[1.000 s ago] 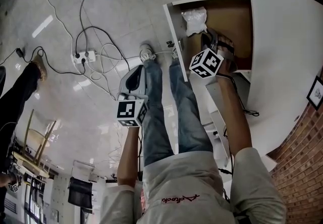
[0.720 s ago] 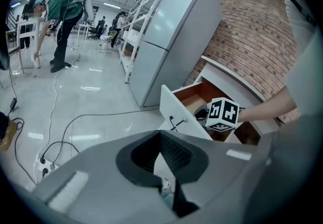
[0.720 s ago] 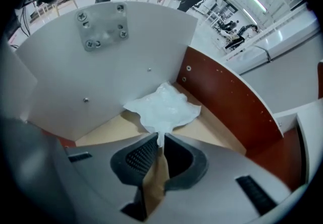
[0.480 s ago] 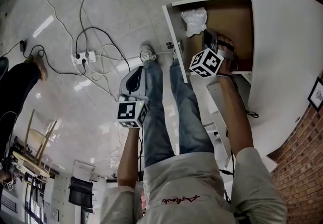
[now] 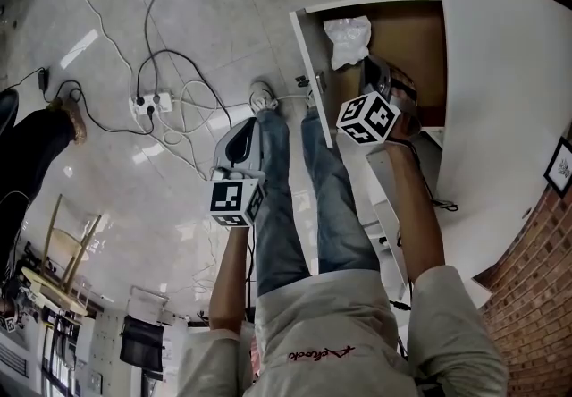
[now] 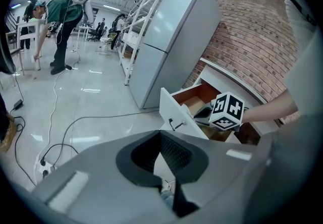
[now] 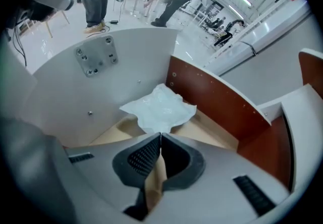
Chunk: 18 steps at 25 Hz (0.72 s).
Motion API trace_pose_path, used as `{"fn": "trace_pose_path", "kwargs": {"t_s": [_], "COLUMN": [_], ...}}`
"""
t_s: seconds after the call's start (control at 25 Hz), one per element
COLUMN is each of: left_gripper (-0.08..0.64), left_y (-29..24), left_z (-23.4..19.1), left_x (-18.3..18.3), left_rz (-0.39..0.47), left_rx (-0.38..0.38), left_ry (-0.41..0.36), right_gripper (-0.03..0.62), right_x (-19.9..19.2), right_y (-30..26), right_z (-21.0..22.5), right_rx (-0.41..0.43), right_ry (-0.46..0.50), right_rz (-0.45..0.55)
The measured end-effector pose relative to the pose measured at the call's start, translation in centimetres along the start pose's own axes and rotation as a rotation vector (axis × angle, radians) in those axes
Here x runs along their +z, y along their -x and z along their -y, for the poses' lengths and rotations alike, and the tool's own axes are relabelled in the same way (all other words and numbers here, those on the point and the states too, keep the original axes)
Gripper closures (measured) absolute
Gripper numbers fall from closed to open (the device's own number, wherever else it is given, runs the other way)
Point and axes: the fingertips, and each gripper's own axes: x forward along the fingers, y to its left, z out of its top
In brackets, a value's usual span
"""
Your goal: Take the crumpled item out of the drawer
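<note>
The crumpled item (image 5: 347, 38), a white wrinkled sheet, lies in the front left corner of the open drawer (image 5: 307, 46). My right gripper (image 5: 377, 75) reaches down into the drawer just behind it. In the right gripper view the jaws have just been closing, and their tips (image 7: 160, 135) now meet on the near edge of the crumpled item (image 7: 159, 109), pinching it. My left gripper (image 5: 234, 143) hangs over the floor to the left of the drawer, apart from it. Its jaws (image 6: 161, 134) are shut with nothing in them.
The white round tabletop (image 5: 500, 100) overhangs the drawer's right side. A power strip (image 5: 149, 103) with looping cables lies on the floor at the left. The person's legs (image 5: 295, 190) stand between the grippers. A fridge (image 6: 166, 41) stands against the brick wall.
The right gripper has rolled slightly inside the drawer, otherwise staying put. The left gripper has kept still. A bystander's dark leg at the left edge has drawn back.
</note>
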Motion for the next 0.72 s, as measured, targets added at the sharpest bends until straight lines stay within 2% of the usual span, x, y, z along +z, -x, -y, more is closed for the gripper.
{"fn": "trace_pose_path", "kwargs": {"t_s": [0.24,0.44,0.72], "left_gripper": [0.551,0.551,0.551], "left_y": [0.4,0.5,1.0], "left_z": [0.2,0.4,0.4], "left_x": [0.5,0.4,1.1], "left_rz": [0.012,0.017,0.035], "left_rx": [0.000,-0.003,-0.004], "left_ry": [-0.007,-0.012,-0.012], "right_gripper": [0.577,0.577,0.577], "right_x": [0.1,0.5,1.4], "right_y": [2.9,5.6,8.8], "right_z": [0.4,0.4,1.1], "right_rx": [-0.051,-0.097,-0.112], "right_ry": [-0.071,-0.133,-0.322], "right_rz": [0.030,0.093,0.226]}}
